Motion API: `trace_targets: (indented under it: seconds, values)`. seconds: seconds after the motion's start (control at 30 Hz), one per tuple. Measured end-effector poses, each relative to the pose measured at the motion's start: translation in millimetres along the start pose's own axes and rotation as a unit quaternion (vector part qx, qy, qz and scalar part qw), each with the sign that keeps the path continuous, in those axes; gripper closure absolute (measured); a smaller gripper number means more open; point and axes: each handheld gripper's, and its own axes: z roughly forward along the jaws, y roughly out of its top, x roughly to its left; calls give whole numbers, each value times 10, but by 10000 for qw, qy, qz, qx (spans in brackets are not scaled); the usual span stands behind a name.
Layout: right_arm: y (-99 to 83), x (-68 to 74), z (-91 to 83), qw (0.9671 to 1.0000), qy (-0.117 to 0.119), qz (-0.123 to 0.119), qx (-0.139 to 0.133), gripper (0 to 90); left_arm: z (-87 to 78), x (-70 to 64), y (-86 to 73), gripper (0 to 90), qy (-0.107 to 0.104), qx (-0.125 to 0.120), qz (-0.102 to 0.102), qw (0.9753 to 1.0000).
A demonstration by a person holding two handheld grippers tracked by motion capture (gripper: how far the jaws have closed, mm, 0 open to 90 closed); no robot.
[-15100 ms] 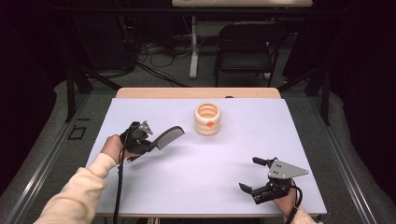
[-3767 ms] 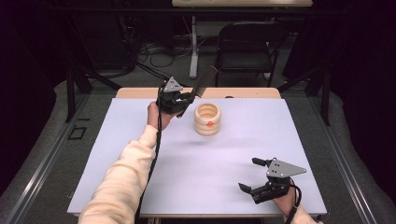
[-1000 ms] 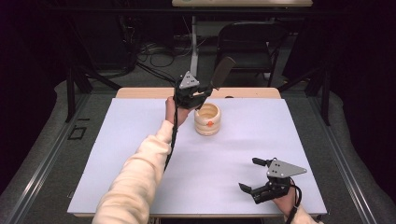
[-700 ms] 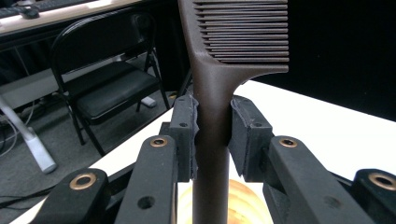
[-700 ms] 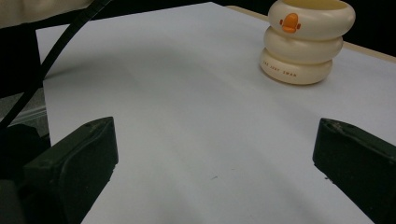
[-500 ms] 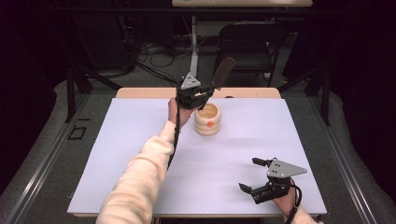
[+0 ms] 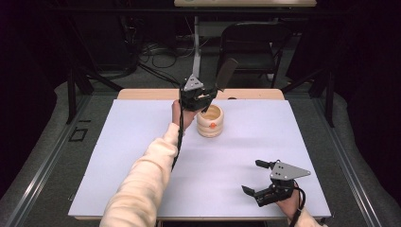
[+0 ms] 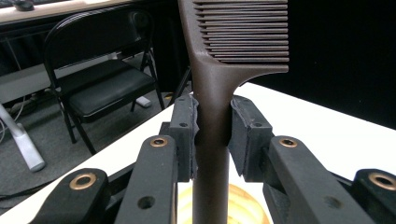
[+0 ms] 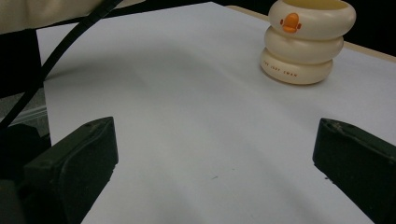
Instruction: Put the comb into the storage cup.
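In the high view the left gripper (image 7: 201,97) is raised above the far middle of the white table (image 7: 118,156), just above and left of a cream ringed cup (image 7: 210,121) that stands upright near the centre top of the table. Its jaws are clamped on the handle of a dark brown comb (image 7: 226,72), whose toothed end sticks up and to the right, past the table's far edge in the frame. In the left gripper view the comb (image 8: 219,84) rises through the middle of the frame, its handle pinched between the two black pads (image 8: 184,135), its teeth pointing right at the top, and the cup's rim (image 8: 243,205) shows below at the bottom centre. The right gripper (image 7: 260,182) rests at the lower right of the table, well apart from the cup, its jaws spread wide with nothing between them. In the right gripper view the cup (image 9: 306,39), marked with an orange duck bill, stands at the upper right.
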Motion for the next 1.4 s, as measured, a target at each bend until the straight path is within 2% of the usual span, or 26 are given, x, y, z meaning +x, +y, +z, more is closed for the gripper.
trace_targets:
  seconds: [1.4]
  values:
    - [1, 0, 0, 10000, 23, -3, 31, 0, 122, 49, -199, 721, -233, 54, -353, 9991]
